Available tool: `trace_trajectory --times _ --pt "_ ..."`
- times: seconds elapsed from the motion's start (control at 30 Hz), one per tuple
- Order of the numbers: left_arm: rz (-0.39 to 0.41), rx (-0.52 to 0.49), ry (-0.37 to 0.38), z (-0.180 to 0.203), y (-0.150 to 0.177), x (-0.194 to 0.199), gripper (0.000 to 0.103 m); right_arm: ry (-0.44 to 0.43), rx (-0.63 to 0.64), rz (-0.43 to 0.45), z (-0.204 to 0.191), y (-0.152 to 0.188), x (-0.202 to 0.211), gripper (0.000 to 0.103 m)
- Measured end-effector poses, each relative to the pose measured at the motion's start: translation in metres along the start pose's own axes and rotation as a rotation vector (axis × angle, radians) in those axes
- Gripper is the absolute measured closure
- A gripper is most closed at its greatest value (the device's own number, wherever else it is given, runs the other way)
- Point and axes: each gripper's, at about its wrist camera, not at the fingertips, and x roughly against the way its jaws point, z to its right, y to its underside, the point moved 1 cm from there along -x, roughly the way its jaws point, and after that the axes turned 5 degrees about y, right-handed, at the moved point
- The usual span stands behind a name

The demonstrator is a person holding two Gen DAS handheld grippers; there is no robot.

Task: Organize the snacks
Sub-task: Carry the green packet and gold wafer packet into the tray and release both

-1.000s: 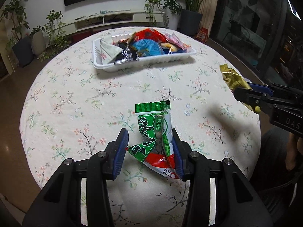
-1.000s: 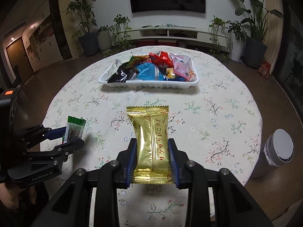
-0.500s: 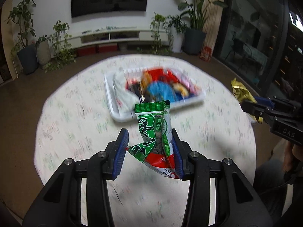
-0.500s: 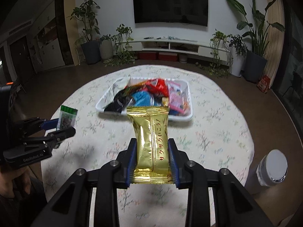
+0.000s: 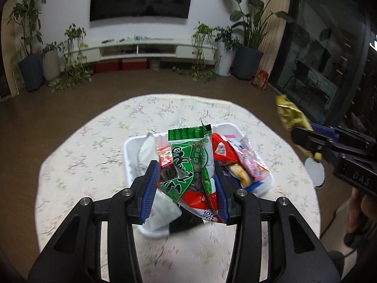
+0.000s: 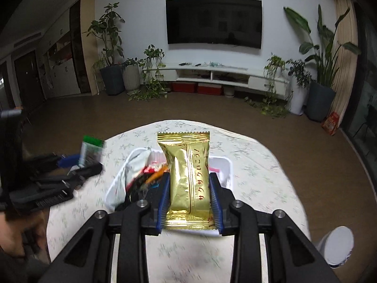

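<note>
Two grippers aloft over the round table [image 5: 94, 146]: left gripper [image 5: 186, 188] clamps a green-and-red snack packet [image 5: 190, 165], right gripper [image 6: 189, 200] pinches a gold wafer packet [image 6: 188, 176]. Both packets hang above the white tray [image 5: 128, 151], seemingly clear of its heaped wrappers, though blur hampers judging.

A dark television [image 6: 214, 21] hangs above a long white console [image 6: 212, 74], potted plants [image 6: 110, 54] flank it, and a white cylindrical bin [image 6: 337, 245] stands on the brown floor [image 6: 306, 146].
</note>
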Motion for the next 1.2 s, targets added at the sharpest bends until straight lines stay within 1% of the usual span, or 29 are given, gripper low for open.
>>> trace_trajectory --times 0.1,0.2,0.3,0.5,0.67,0.8,0.9,0.93,1.0,1.03,1.07,1.17,1.2 --pt "-0.028 -0.005 -0.016 0.002 -0.001 -0.034 0.062 0.007 -0.004 -0.047 -0.004 -0.003 -0.038 0.069" --pt "-0.045 0.020 -0.038 -0.003 0.001 -0.062 0.061 -0.002 -0.006 -0.101 -0.009 0.005 -0.075 0.069" --pt "-0.059 0.037 -0.058 -0.009 0.003 -0.082 0.060 -0.002 -0.007 -0.134 -0.011 0.015 -0.101 0.069" --pt "-0.075 0.044 -0.077 -0.016 0.010 -0.105 0.059 0.017 0.022 -0.158 -0.022 0.026 -0.126 0.069" --pt "-0.076 0.059 -0.095 -0.031 0.016 -0.121 0.057 0.031 0.056 -0.152 -0.036 0.025 -0.135 0.069" --pt "-0.071 0.064 -0.127 -0.038 0.018 -0.126 0.048 0.031 0.079 -0.165 -0.041 0.026 -0.141 0.068" --pt "-0.056 0.078 -0.144 -0.043 0.019 -0.124 0.038 0.037 0.092 -0.163 -0.043 0.027 -0.142 0.067" --pt "-0.052 0.082 -0.151 -0.044 0.019 -0.123 0.036 0.038 0.089 -0.161 -0.043 0.027 -0.142 0.067" --pt "-0.038 0.090 -0.164 -0.045 0.019 -0.116 0.029 0.043 0.089 -0.159 -0.044 0.027 -0.140 0.065" --pt "-0.029 0.099 -0.169 -0.047 0.019 -0.113 0.028 0.045 0.090 -0.158 -0.040 0.025 -0.141 0.063" --pt "-0.019 0.110 -0.163 -0.049 0.019 -0.110 0.025 0.048 0.091 -0.157 -0.040 0.024 -0.140 0.061" --pt "0.011 0.115 -0.169 -0.047 0.017 -0.096 0.008 0.064 0.093 -0.154 -0.037 0.024 -0.137 0.060" --pt "0.029 0.113 -0.171 -0.046 0.017 -0.090 0.007 0.070 0.090 -0.154 -0.036 0.024 -0.136 0.060"
